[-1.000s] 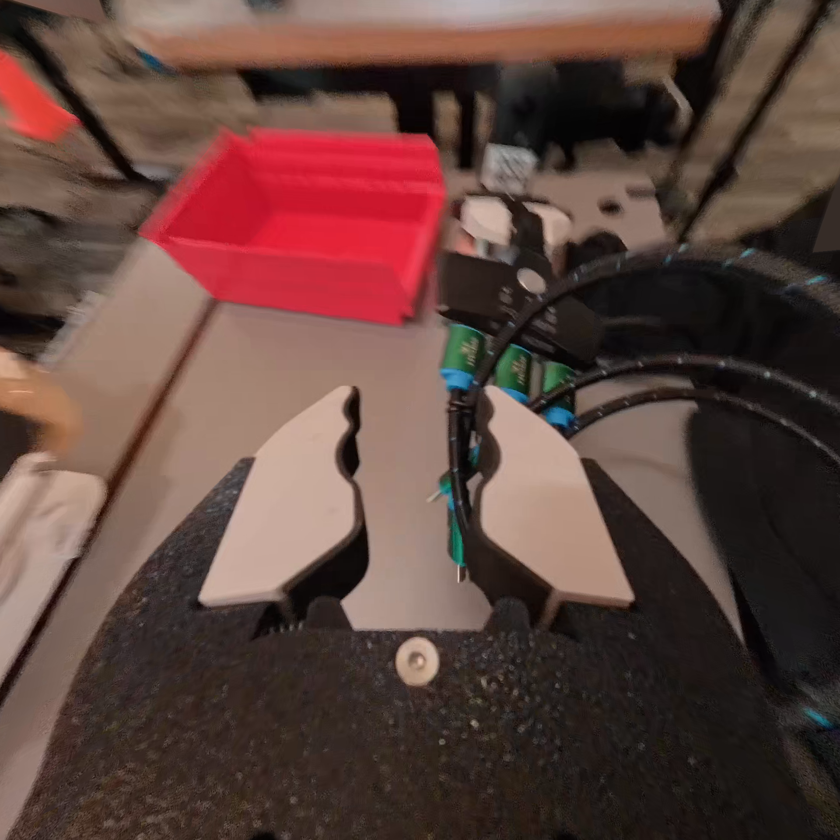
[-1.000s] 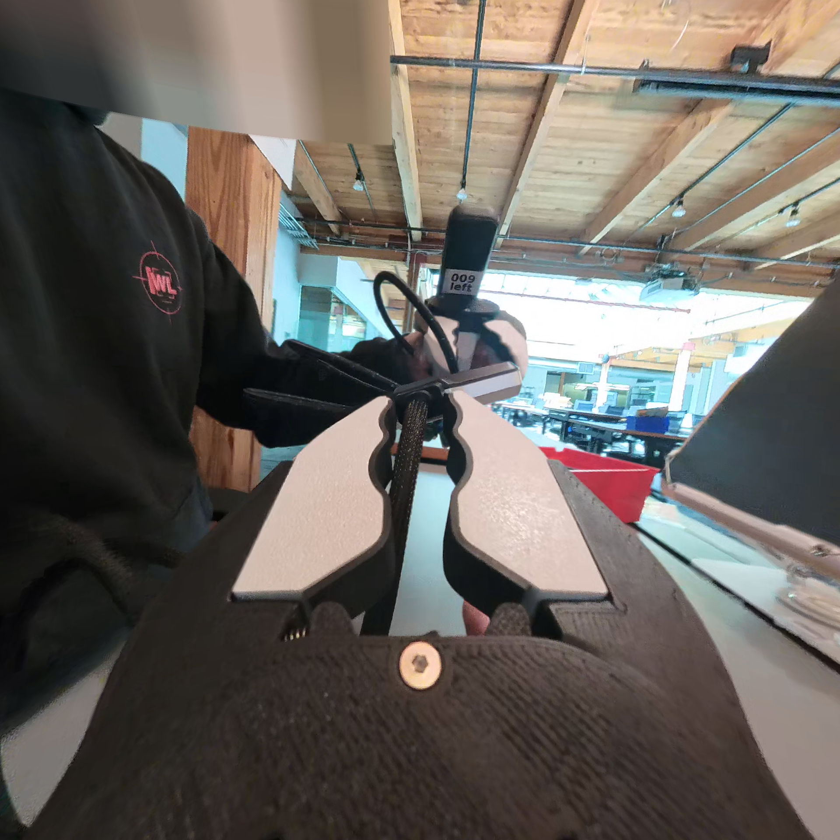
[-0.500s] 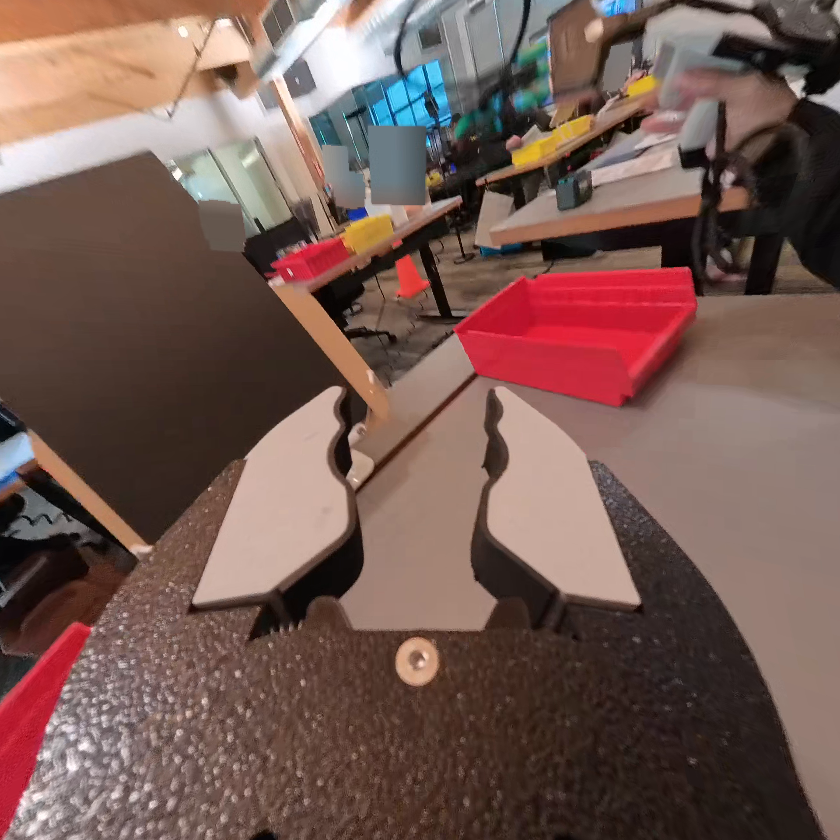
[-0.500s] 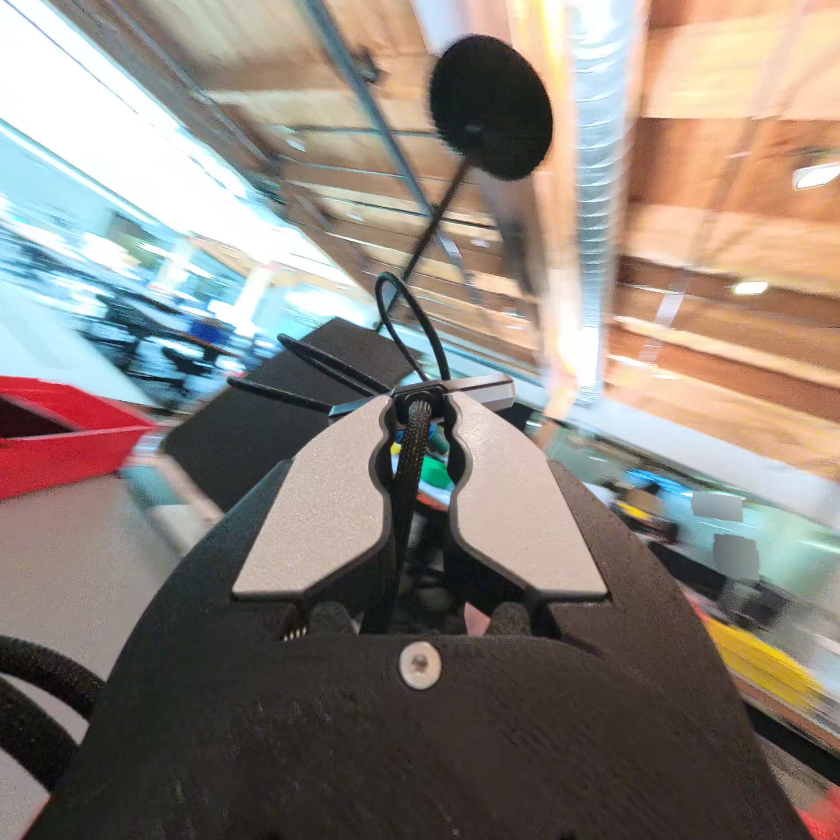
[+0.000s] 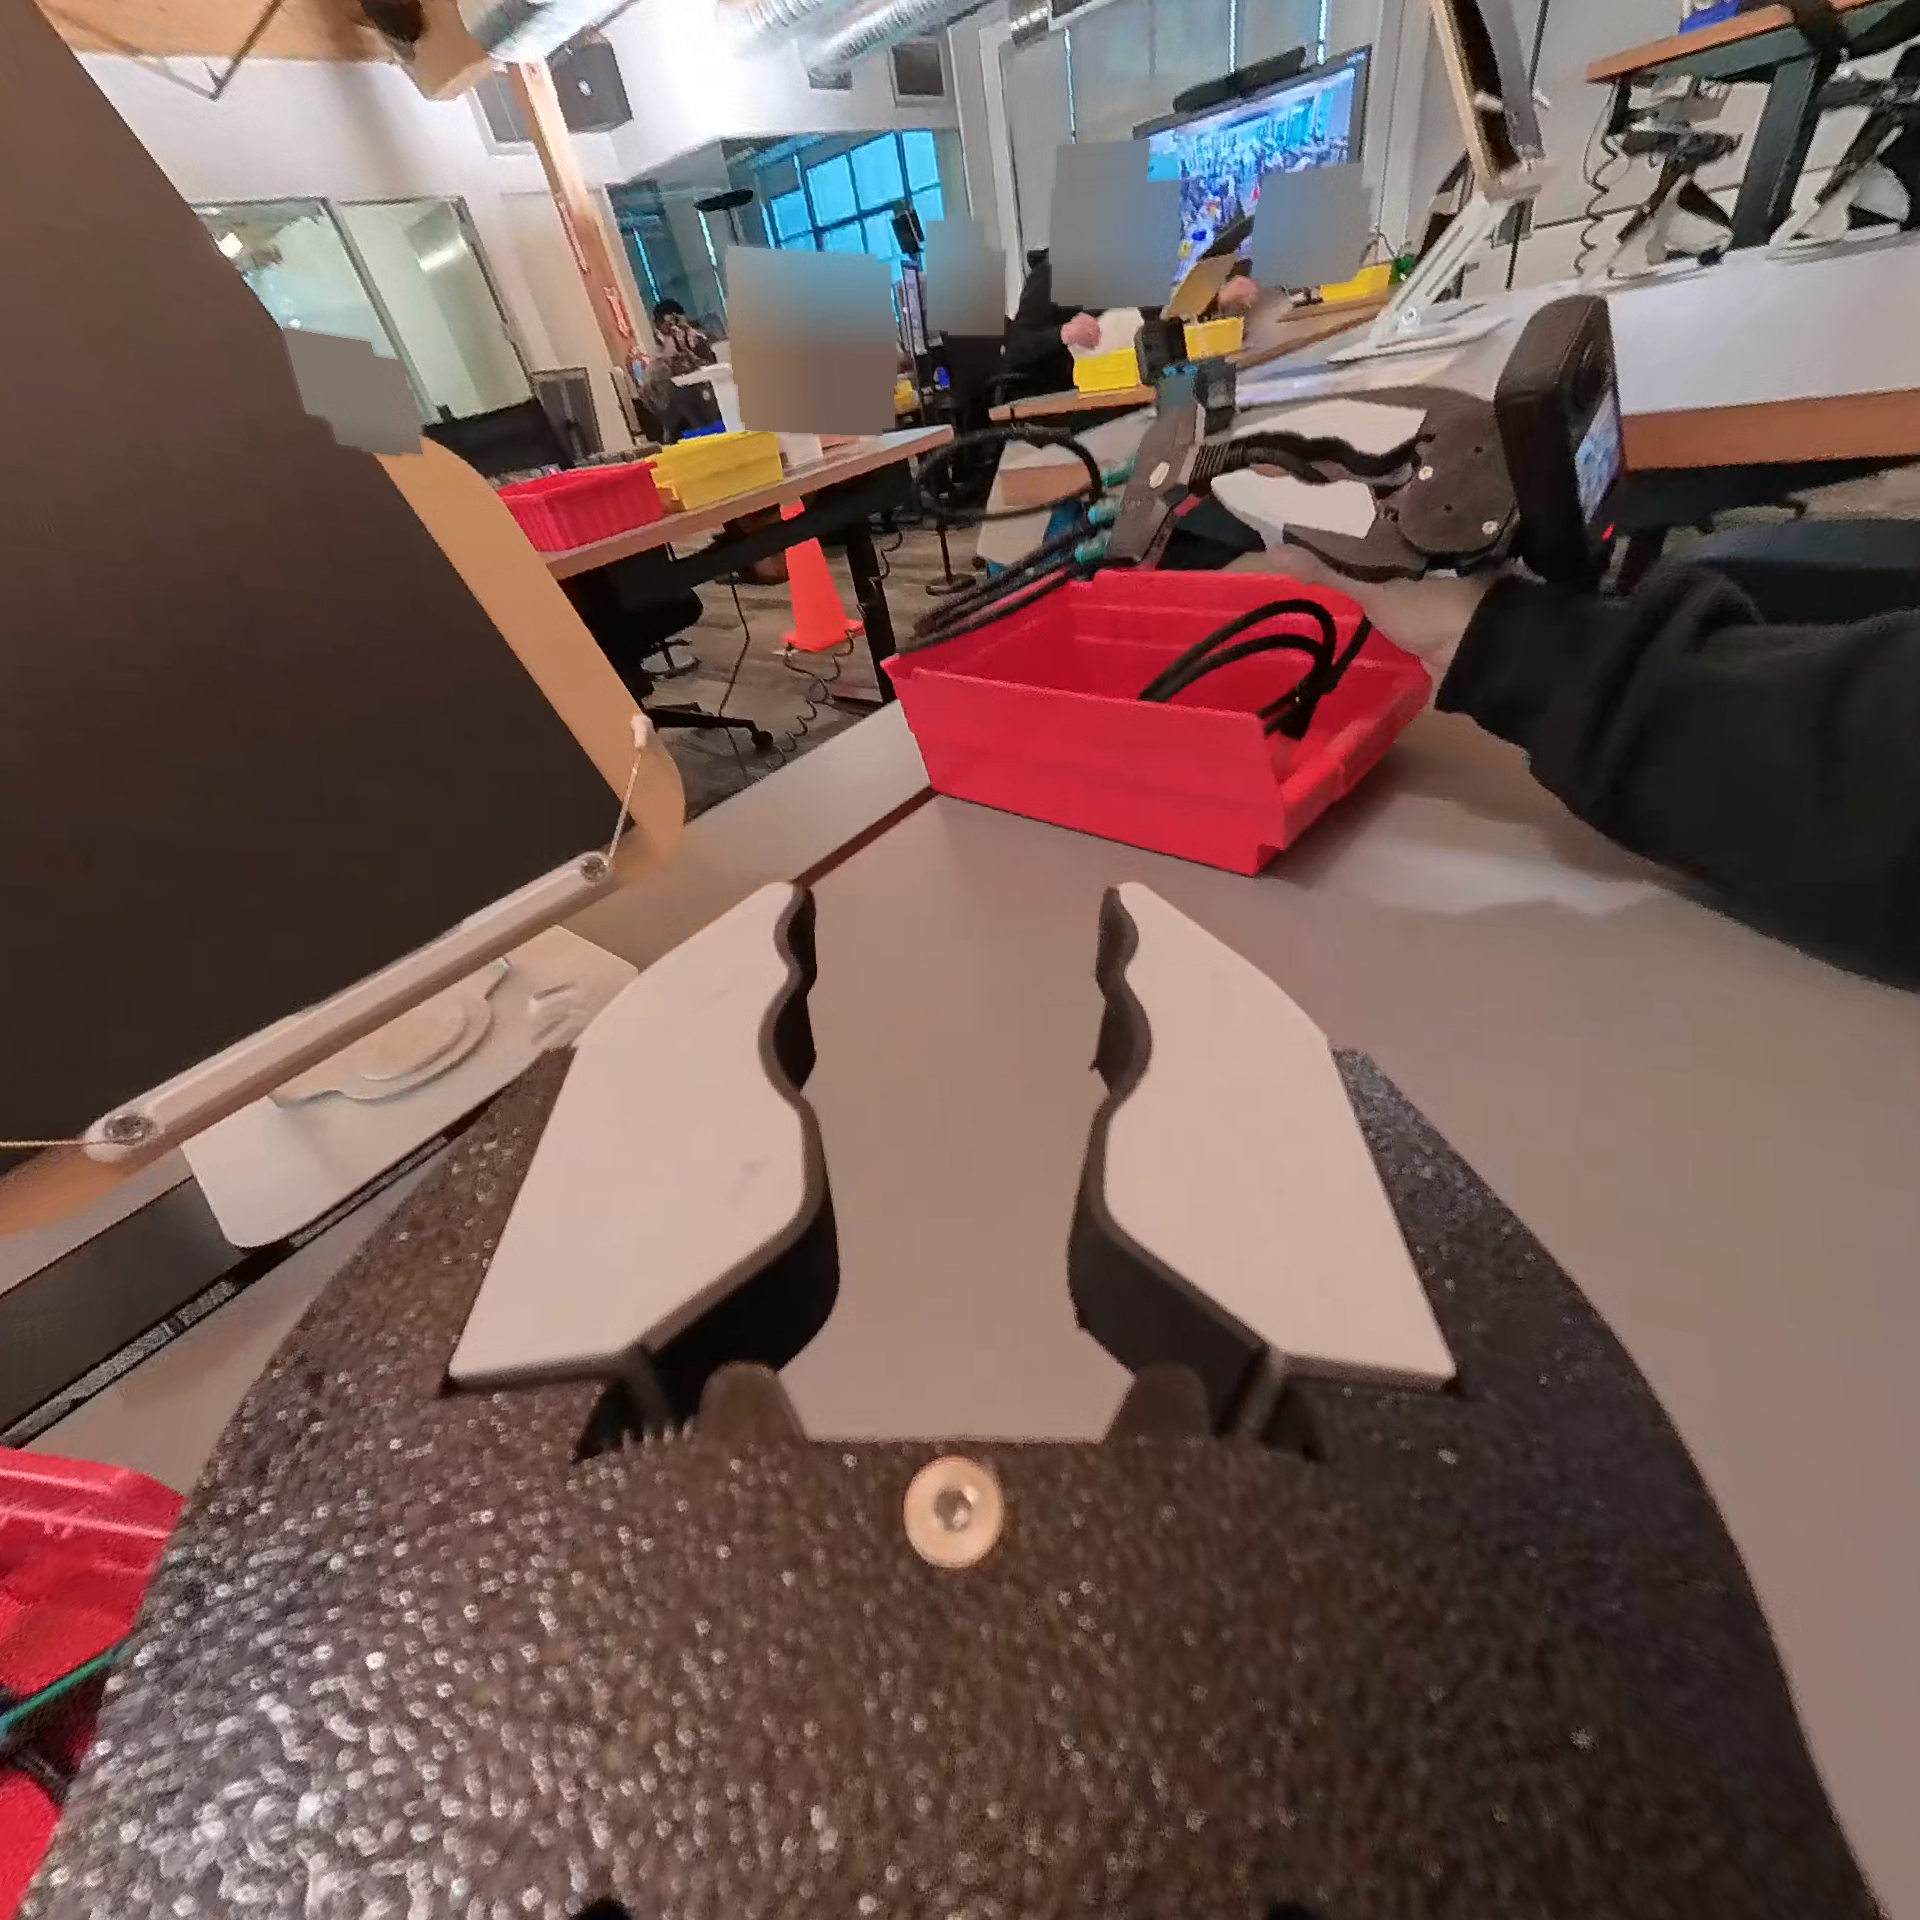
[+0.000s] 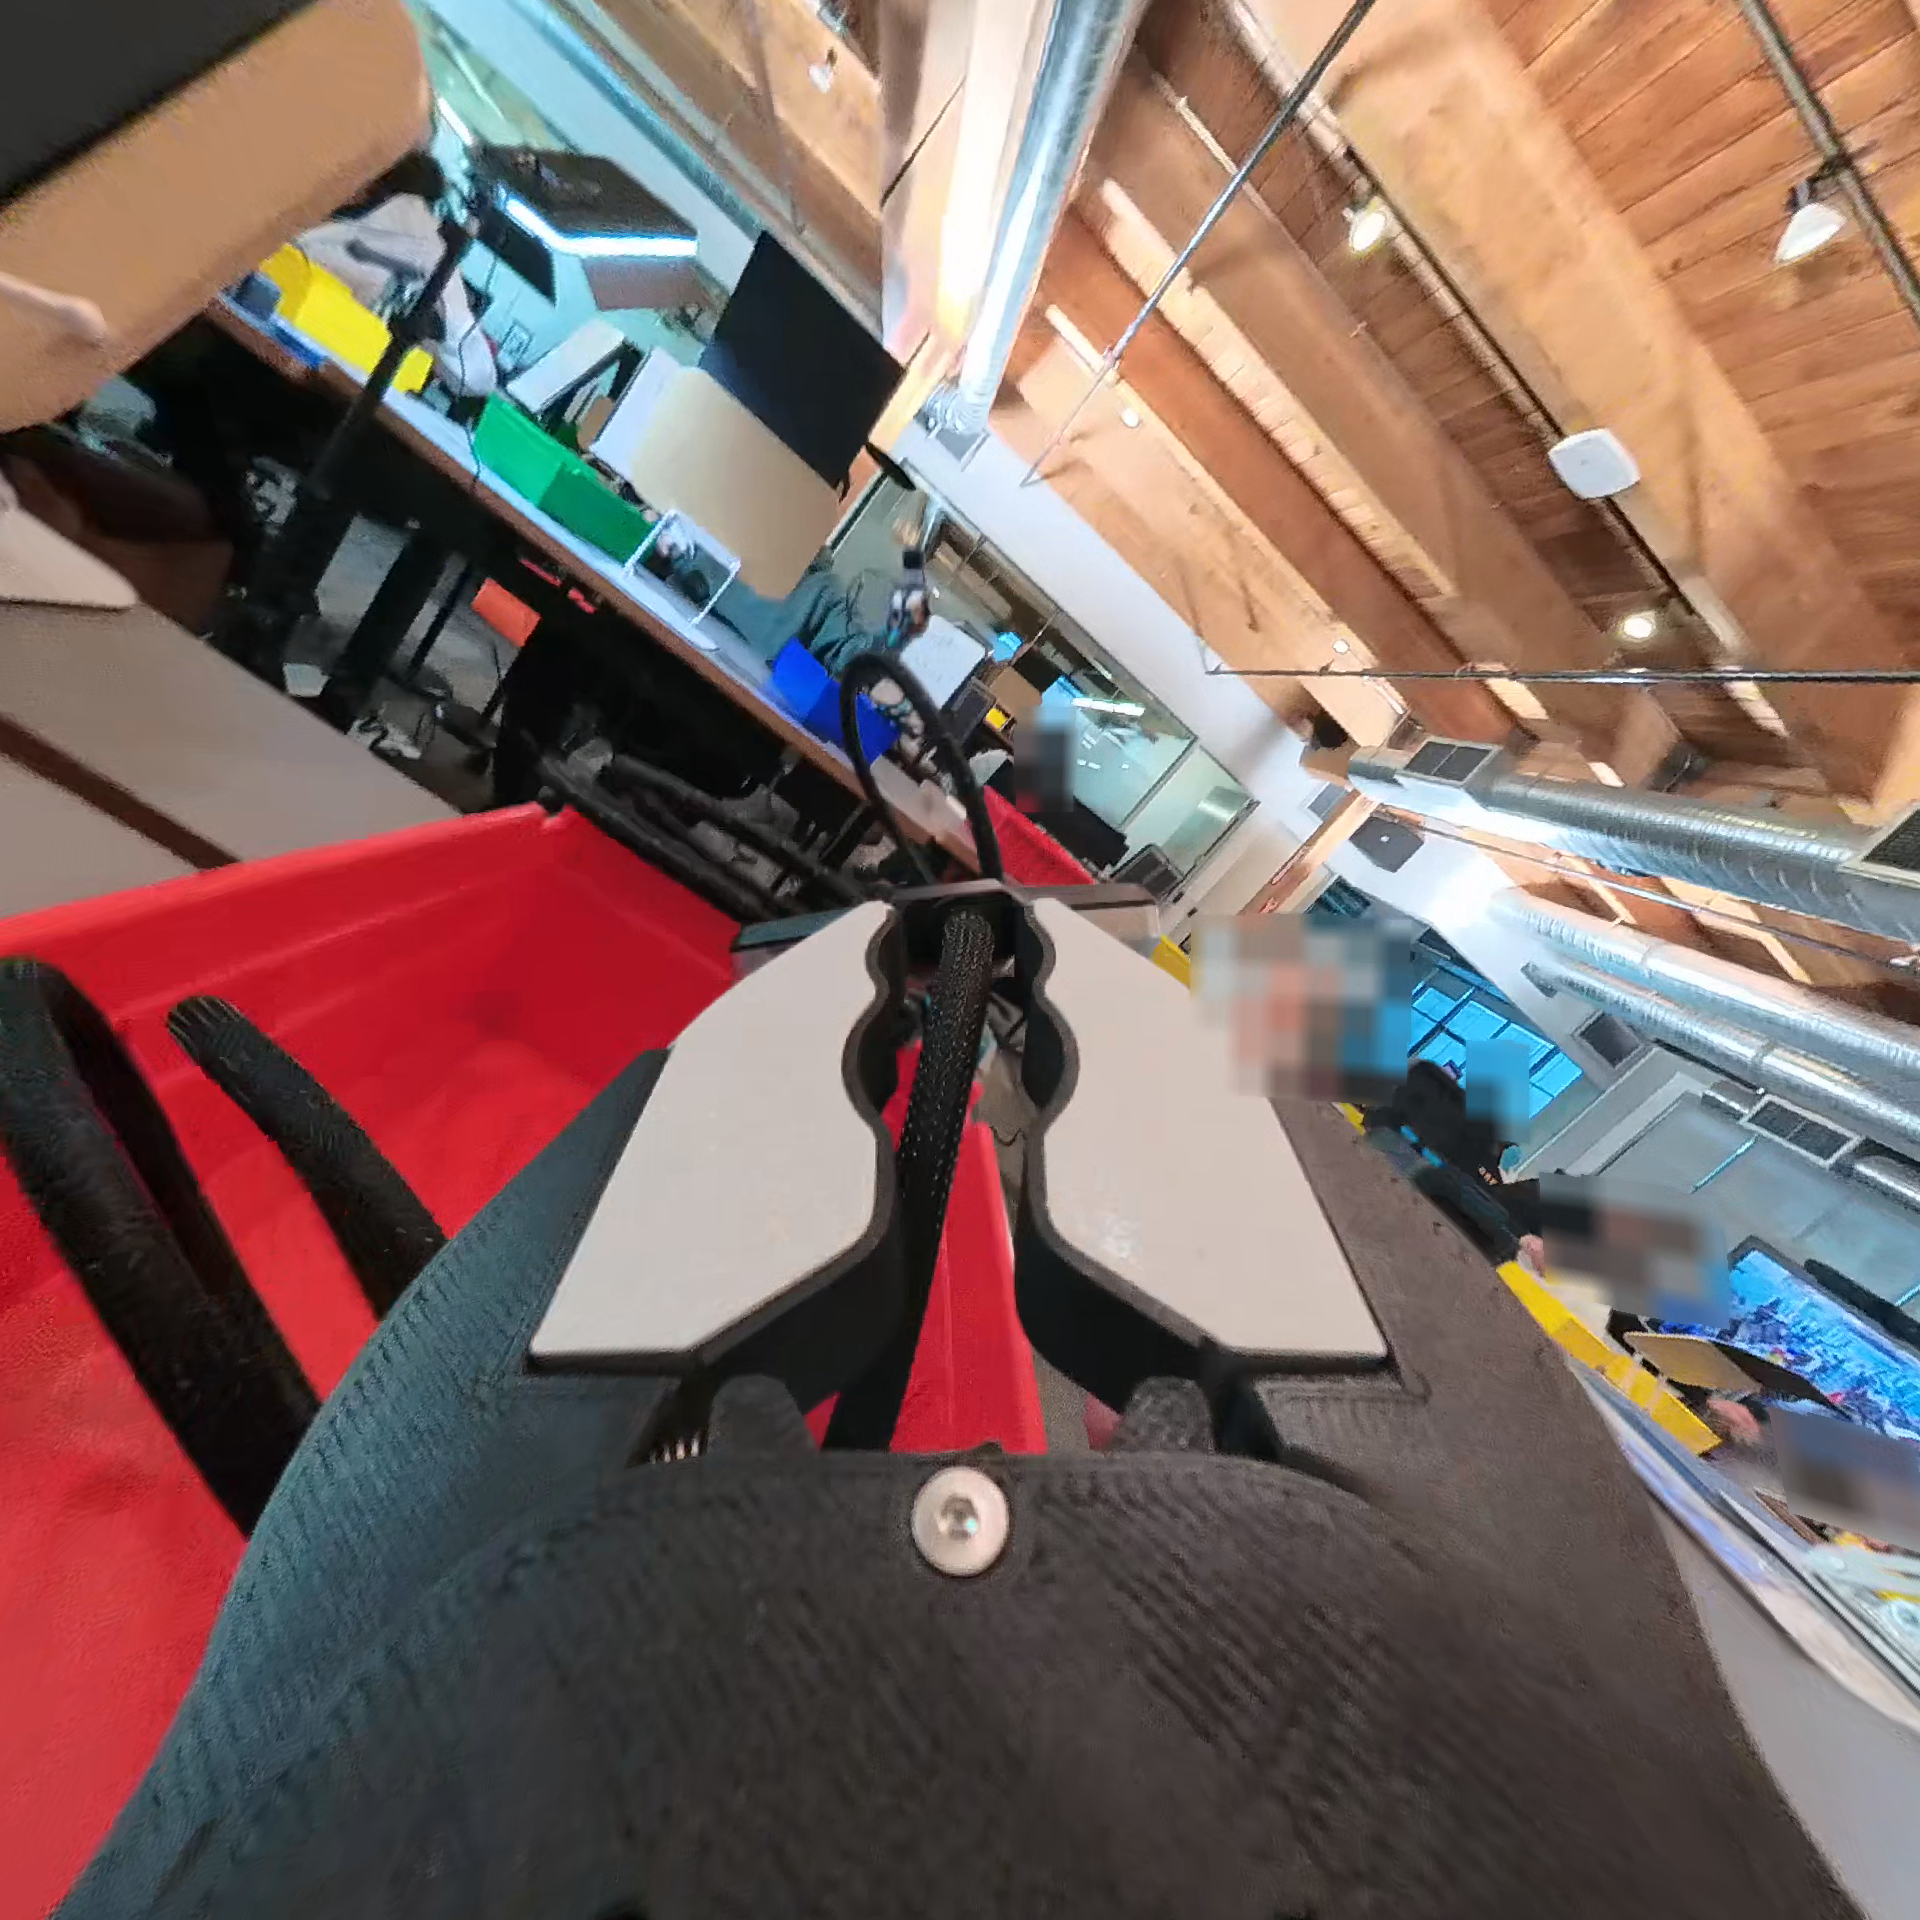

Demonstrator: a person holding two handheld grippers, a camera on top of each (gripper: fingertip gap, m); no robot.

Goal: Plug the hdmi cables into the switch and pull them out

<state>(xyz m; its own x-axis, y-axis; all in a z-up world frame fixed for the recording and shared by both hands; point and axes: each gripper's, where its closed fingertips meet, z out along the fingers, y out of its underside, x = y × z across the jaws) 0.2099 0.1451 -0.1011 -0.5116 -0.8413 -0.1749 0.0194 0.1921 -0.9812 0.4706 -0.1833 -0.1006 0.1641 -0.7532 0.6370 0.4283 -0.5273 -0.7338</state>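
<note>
My left gripper [image 5: 956, 904] is open and empty, low over the grey table [image 5: 1455, 1039]. In the left wrist view my right gripper [image 5: 1221, 488] is held above a red bin [image 5: 1091, 748] at the far side. It is shut on the black HDMI switch [image 5: 1148, 488], which has green-blue plugs in it. Their black braided cables [image 5: 1247, 665] hang down and loop into the bin. In the right wrist view the right gripper [image 6: 961, 914] pinches the switch's thin edge [image 6: 1081, 896] at its tips. One braided cable [image 6: 935, 1091] runs between the fingers, over the red bin [image 6: 416, 1039].
A dark board on a stand [image 5: 208, 623] with a white base [image 5: 416, 1070] stands close on the left. A red object [image 5: 62, 1558] sits at the lower left. A person's dark sleeve [image 5: 1714, 748] lies on the table to the right. Other tables with bins stand behind.
My left gripper let the cable go, turned away from the switch and now faces across the table. My right gripper carried the switch with its cables over the red bin.
</note>
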